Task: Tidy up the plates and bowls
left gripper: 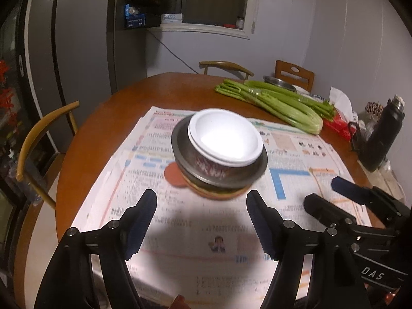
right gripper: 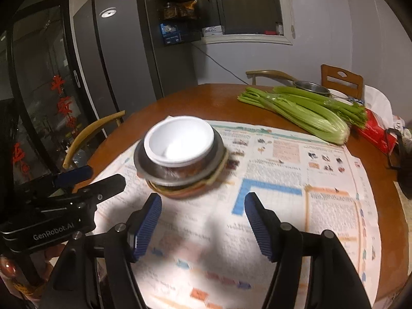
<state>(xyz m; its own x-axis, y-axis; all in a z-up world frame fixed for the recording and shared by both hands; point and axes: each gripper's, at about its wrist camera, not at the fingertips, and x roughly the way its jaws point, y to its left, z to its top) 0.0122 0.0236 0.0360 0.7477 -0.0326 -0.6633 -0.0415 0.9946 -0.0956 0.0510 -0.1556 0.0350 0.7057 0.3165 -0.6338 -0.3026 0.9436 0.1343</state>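
Note:
A stack stands on the newspaper (left gripper: 180,231): white bowls (left gripper: 224,139) nested in a patterned bowl, inside a metal bowl (left gripper: 258,171), on an orange-brown plate (left gripper: 173,175). My left gripper (left gripper: 201,198) is open just in front of the stack, with nothing between its fingers. In the right wrist view the same white bowls (right gripper: 180,141), metal bowl (right gripper: 143,161) and plate (right gripper: 180,193) sit slightly left of my right gripper (right gripper: 203,200), which is open and empty. Each gripper shows at the edge of the other's view: the right gripper (left gripper: 334,193) and the left gripper (right gripper: 100,177).
The round wooden table (left gripper: 167,90) carries celery bunches (left gripper: 278,105), a metal pot (left gripper: 279,81), a red packet (right gripper: 376,131) and a black flask (left gripper: 383,139) along its far right. Chairs (left gripper: 41,134) ring the table. A grey fridge (left gripper: 77,51) stands behind on the left.

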